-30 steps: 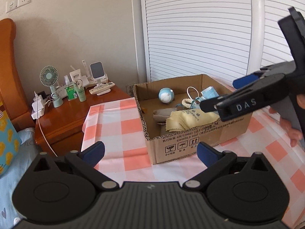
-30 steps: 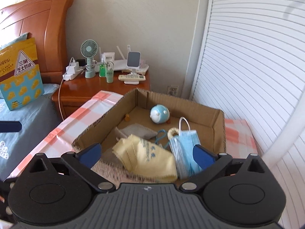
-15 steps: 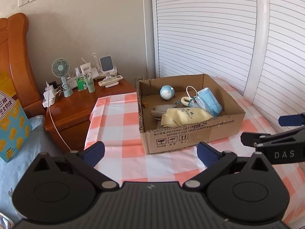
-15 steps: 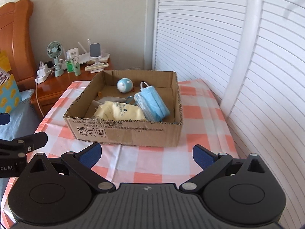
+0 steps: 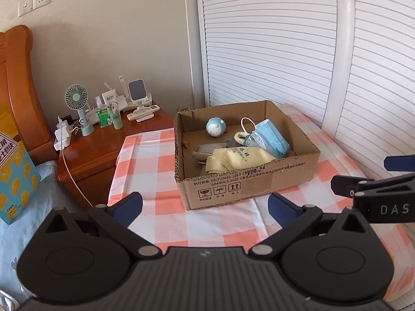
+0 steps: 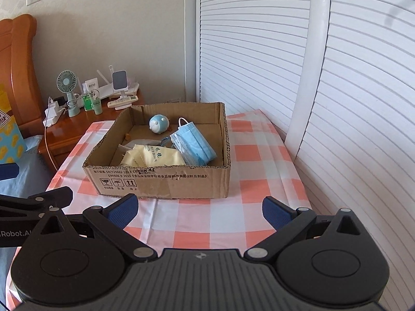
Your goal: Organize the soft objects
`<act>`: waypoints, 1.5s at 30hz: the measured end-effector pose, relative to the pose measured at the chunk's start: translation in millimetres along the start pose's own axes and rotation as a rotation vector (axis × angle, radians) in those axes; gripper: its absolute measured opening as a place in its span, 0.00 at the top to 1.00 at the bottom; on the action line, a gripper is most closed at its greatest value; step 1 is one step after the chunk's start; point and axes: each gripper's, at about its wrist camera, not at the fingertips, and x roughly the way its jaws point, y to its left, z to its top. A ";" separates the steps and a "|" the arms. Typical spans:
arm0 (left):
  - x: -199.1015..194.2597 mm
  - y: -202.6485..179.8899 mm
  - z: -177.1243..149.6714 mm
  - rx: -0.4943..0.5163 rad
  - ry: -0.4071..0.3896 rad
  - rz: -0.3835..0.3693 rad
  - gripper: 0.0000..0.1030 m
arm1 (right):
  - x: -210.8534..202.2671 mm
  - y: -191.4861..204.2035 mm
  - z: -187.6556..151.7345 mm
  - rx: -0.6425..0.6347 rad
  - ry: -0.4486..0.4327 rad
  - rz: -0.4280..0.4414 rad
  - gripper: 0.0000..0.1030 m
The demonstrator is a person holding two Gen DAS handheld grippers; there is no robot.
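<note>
1. The left gripper (image 5: 205,204) sits nearest in its own view, its two blue-padded fingers spread wide apart, with nothing between them and nothing touching them.
2. The right gripper (image 6: 198,208) is likewise spread wide and holds nothing; its pads hang above the checked tablecloth (image 6: 197,220) without touching it.
3. Each tool shows in the other's view: the right one enters at the right edge of the left camera, the left one at the left edge of the right camera, so the two are side by side, apart from each other.
4. Between the fingers and the cardboard box (image 6: 166,181) lies a bare strip of cloth, slightly wrinkled.
5. The box stands on the cloth, open at the top, its near wall printed with symbols. Bare cloth shows to its right and to its left.
6. Inside, near the front wall, a yellow cloth (image 6: 153,155) lies crumpled over a grey cloth (image 5: 211,150).
7. To the right of the yellow cloth a blue face mask (image 6: 194,145) lies tilted, one white ear loop sticking up.
8. A cream braided ring (image 5: 241,137) rests just beside the mask in the left camera's view.
9. Near the far wall of the box sits a small round blue toy (image 6: 159,124).
10. The slatted white doors (image 6: 350,90) run close along the table's right side and behind the box.
11. To the far left a wooden nightstand (image 5: 103,147) carries a small fan (image 5: 76,101), bottles and a remote, with the bed's headboard (image 5: 15,90) beyond.
</note>
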 end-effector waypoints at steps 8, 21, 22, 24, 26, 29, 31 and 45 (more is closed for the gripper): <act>-0.7 1.4 0.7 -0.003 0.001 0.006 0.01 | -2.0 -0.5 0.2 0.004 -0.005 -0.002 0.00; -1.1 0.8 3.3 -0.005 -0.002 0.010 0.01 | -6.1 -1.8 1.9 0.007 -0.017 -0.007 0.00; -1.1 0.8 3.3 -0.005 -0.001 0.011 0.01 | -6.1 -1.8 1.9 0.006 -0.017 -0.008 0.00; -1.1 1.1 3.2 -0.006 0.000 0.012 0.01 | -6.8 -1.6 2.0 0.006 -0.019 -0.009 0.00; -1.2 1.4 3.1 -0.008 0.000 0.013 0.01 | -7.1 -1.3 2.2 0.006 -0.019 -0.007 0.00; -0.9 1.2 3.1 -0.008 0.001 0.013 0.01 | -7.3 -1.0 2.4 0.003 -0.019 -0.009 0.00; -0.9 1.4 3.0 -0.008 0.002 0.012 0.01 | -7.3 -1.0 2.4 0.005 -0.019 -0.009 0.00; -1.0 0.6 1.6 -0.006 0.001 0.011 0.01 | -8.6 -2.1 1.7 0.007 -0.019 -0.010 0.00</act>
